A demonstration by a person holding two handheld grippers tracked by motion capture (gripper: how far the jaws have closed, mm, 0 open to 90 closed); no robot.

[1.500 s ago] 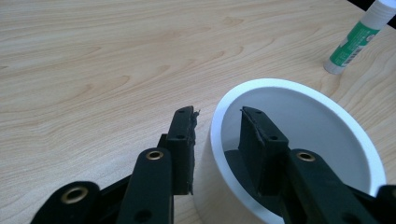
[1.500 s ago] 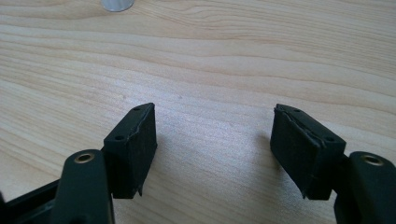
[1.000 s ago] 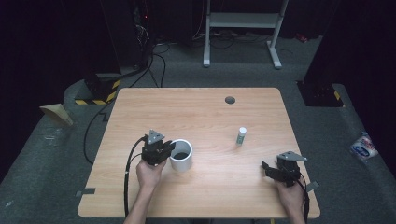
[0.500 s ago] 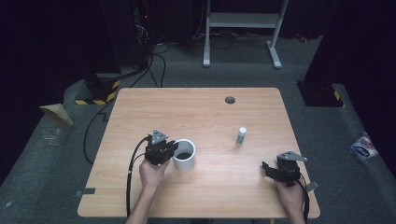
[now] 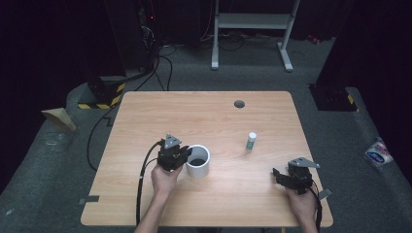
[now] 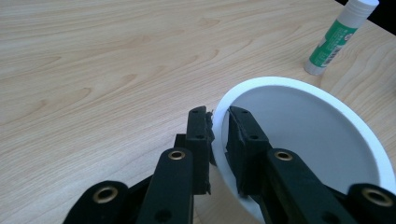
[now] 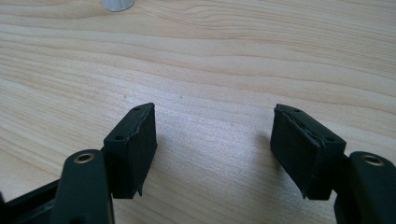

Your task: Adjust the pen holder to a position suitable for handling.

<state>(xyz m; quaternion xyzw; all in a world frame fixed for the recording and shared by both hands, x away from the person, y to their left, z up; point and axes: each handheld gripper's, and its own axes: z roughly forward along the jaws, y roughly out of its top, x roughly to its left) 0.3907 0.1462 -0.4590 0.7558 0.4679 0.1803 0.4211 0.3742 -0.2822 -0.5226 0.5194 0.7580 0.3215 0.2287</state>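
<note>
Left gripper view: the left gripper [image 6: 219, 116] pinches the white cup's [image 6: 327, 135] rim – one finger inside, one outside. The cup stands on the desk [image 5: 204, 116]. The right gripper's [image 7: 215, 140] fingers are wide open – holding nothing.

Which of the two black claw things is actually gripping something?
The left gripper: its jaws pinch the rim of the white cup. The right gripper hangs open over bare table.

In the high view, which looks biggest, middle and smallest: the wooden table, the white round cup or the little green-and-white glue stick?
1. Light wooden table, by far the biggest.
2. White round cup, which the left gripper pinches by its rim.
3. Green-and-white glue stick, the smallest, standing upright.
</note>
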